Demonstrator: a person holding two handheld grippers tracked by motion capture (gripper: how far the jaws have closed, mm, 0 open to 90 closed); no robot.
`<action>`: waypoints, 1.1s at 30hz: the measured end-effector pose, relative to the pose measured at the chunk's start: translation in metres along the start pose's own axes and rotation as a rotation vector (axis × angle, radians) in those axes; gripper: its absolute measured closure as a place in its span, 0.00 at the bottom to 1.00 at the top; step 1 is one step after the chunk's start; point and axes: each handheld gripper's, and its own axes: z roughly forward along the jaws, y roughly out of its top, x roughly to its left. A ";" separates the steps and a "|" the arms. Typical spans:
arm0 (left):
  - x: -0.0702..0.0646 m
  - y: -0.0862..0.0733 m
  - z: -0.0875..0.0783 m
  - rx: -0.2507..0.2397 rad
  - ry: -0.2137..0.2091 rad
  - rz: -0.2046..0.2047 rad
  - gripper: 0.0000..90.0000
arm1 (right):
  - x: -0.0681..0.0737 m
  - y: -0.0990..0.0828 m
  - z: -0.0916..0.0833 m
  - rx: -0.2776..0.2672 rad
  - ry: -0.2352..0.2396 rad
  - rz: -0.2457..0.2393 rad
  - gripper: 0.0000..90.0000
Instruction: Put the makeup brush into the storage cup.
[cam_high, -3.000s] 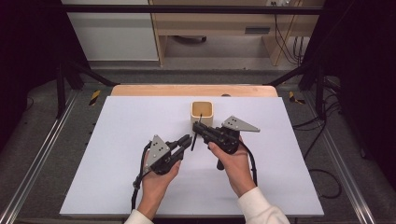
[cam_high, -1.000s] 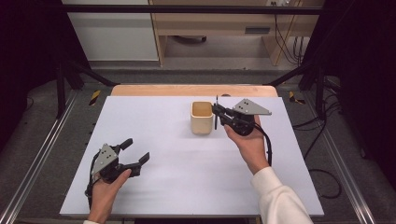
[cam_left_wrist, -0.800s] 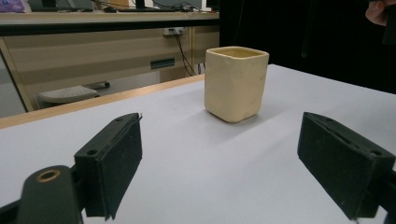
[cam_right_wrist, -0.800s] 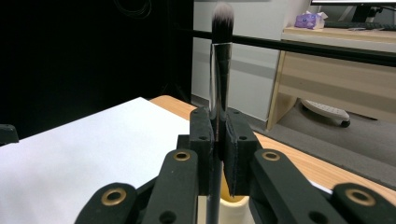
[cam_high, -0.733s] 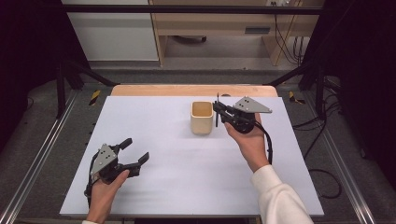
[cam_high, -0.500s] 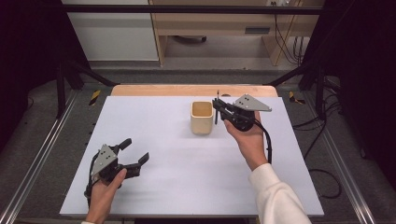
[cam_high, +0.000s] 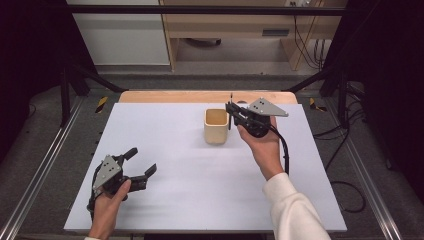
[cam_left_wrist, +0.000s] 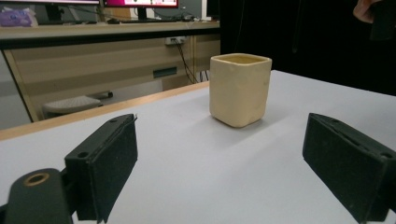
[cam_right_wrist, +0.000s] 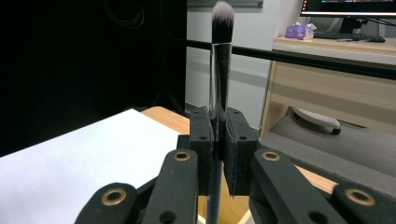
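Resting near the front edge of the table (cam_high: 200, 200), the left gripper (cam_high: 140, 167) has just been opening, jaws wide and empty. Farther back, the right gripper (cam_high: 232, 111) clamps a makeup brush (cam_right_wrist: 219, 70) upright just beside the cup (cam_high: 216, 126); next, lowering it in handle-first.

A slim black makeup brush (cam_right_wrist: 219, 70) with a soft, pale-tipped tuft of bristles stood upright, bristles up, pinched by its handle between the pads of the right gripper (cam_right_wrist: 218, 140) just beside the cup. The cup (cam_high: 216, 126), a cream-coloured, squarish, open-topped vessel with rounded corners, stood upright on the white table (cam_high: 200, 190) near the middle of its far edge.
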 end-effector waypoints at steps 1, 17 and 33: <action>0.001 0.000 -0.001 -0.011 -0.002 -0.008 0.11 | 0.000 0.000 0.000 -0.003 -0.001 0.001 0.93; 0.010 -0.004 -0.005 -0.046 -0.034 -0.021 0.10 | 0.001 0.001 0.008 -0.012 -0.009 0.003 0.93; 0.010 -0.004 -0.005 -0.051 -0.041 -0.023 0.10 | -0.002 0.003 0.014 -0.040 -0.049 0.001 0.93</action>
